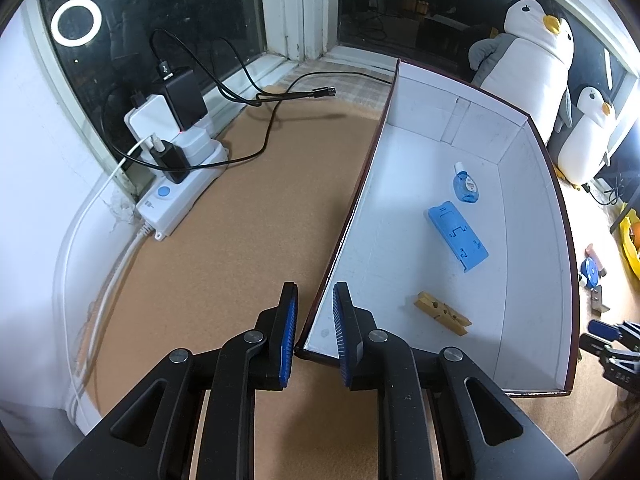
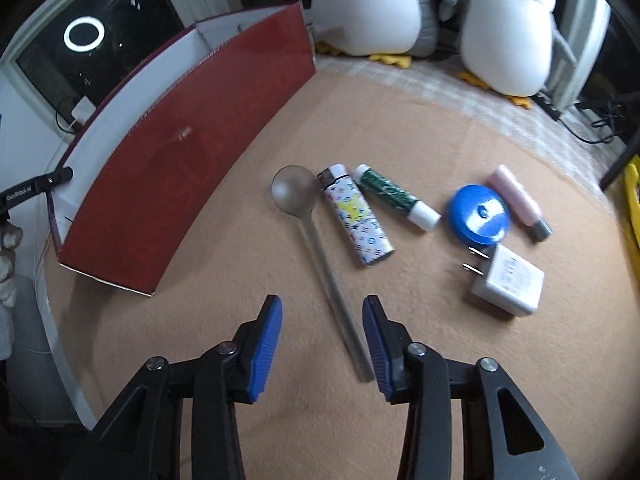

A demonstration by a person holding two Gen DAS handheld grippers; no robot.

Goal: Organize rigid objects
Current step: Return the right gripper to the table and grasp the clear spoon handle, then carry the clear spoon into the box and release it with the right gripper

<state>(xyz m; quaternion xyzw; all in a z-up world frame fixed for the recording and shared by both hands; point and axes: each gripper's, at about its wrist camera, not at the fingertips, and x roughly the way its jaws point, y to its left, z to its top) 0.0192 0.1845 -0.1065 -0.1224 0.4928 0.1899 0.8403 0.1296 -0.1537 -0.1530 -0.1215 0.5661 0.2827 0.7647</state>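
Right wrist: tongs (image 2: 322, 320) straddle the spoon (image 2: 320, 256), untouched.

Inside red-walled, white-lined box (image 1: 532, 216): blue eye-drop bottle (image 1: 464, 183) at 12 o'clock, flat blue plastic holder (image 1: 458, 233) in the middle, wooden clothespin (image 1: 443, 313) at 6 o'clock, all lying flat and apart. Outside on tan table (image 2: 240, 360), in a row: clear plastic spoon (image 2: 316, 248), bowl toward 11 o'clock; patterned lighter (image 2: 356, 216); green-and-white tube (image 2: 394, 196); blue round tape measure (image 2: 480, 214); pink tube (image 2: 518, 200); white plug adapter (image 2: 508, 280) at 4 o'clock.
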